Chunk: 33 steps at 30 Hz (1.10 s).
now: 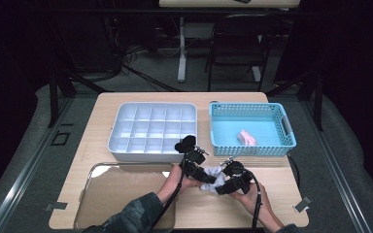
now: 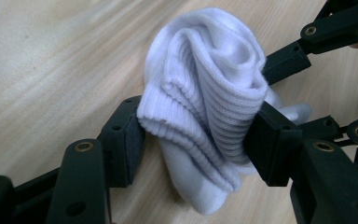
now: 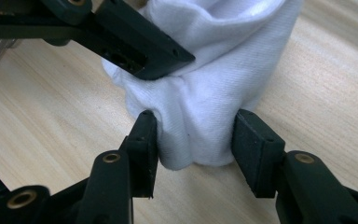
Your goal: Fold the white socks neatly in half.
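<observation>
My left gripper (image 2: pixel 193 140) had its two black jaws pressed against either side of one bundled white ribbed cotton sock (image 2: pixel 205 102), clamped on it just above the pale wooden tabletop (image 2: pixel 42 60). My right gripper (image 3: pixel 193 140) came at the same bundle from the opposite side: its left pad touched the cloth, its right pad stood just beside it, and I could not tell whether it truly gripped. So the sock sat between both pairs of jaws, one jaw of the other tool crossing above it in the right gripper view. In the high view I counted two grippers, the left gripper (image 1: pixel 197 167) and the right gripper (image 1: pixel 226 182), meeting over that one sock (image 1: pixel 213 174) near the front edge of the table, each held in one hand. Just left of them lay one clear, shallow plastic tray (image 1: pixel 121 194) with rounded corners. Behind it stood one pale grey plastic organiser box (image 1: pixel 121 145) divided into many small square compartments, close behind the left gripper. To the right of that box stood one light blue perforated plastic basket (image 1: pixel 284 141), holding one small pink rolled item (image 1: pixel 246 138) near its middle, well apart from the sock.
</observation>
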Each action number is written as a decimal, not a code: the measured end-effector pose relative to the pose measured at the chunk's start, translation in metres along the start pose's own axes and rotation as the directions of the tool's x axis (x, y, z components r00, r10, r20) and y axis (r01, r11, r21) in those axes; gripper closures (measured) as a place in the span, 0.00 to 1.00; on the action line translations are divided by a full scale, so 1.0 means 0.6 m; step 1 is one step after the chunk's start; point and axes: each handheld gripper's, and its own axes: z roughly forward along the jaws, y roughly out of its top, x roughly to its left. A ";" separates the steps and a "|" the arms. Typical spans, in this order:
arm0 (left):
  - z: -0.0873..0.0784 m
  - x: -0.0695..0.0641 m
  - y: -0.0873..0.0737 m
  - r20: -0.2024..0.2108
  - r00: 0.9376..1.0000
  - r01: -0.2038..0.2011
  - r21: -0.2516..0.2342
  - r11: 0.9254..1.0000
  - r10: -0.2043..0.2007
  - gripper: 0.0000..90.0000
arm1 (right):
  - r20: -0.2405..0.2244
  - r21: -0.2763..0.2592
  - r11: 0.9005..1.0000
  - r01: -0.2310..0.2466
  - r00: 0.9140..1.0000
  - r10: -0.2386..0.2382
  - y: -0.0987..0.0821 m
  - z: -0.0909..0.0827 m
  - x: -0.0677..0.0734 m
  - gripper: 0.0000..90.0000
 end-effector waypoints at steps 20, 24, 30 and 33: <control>0.008 0.014 -0.009 0.119 0.993 0.015 -0.032 0.999 -0.011 0.69 | -0.012 0.010 1.000 0.019 1.000 -0.018 0.001 -0.001 -0.003 0.55; 0.006 0.007 -0.009 0.091 0.996 -0.018 -0.042 0.999 0.022 0.72 | -0.074 0.046 0.999 0.018 0.997 -0.015 0.002 -0.011 -0.019 0.53; 0.003 0.007 -0.009 0.092 0.995 -0.028 -0.048 0.998 0.033 0.74 | -0.096 0.025 1.000 0.012 0.995 -0.010 -0.011 -0.037 -0.040 0.41; 0.002 0.005 -0.008 0.081 0.996 -0.040 -0.053 0.998 0.044 0.75 | -0.108 -0.030 0.999 -0.028 0.994 0.025 -0.014 -0.041 -0.051 0.39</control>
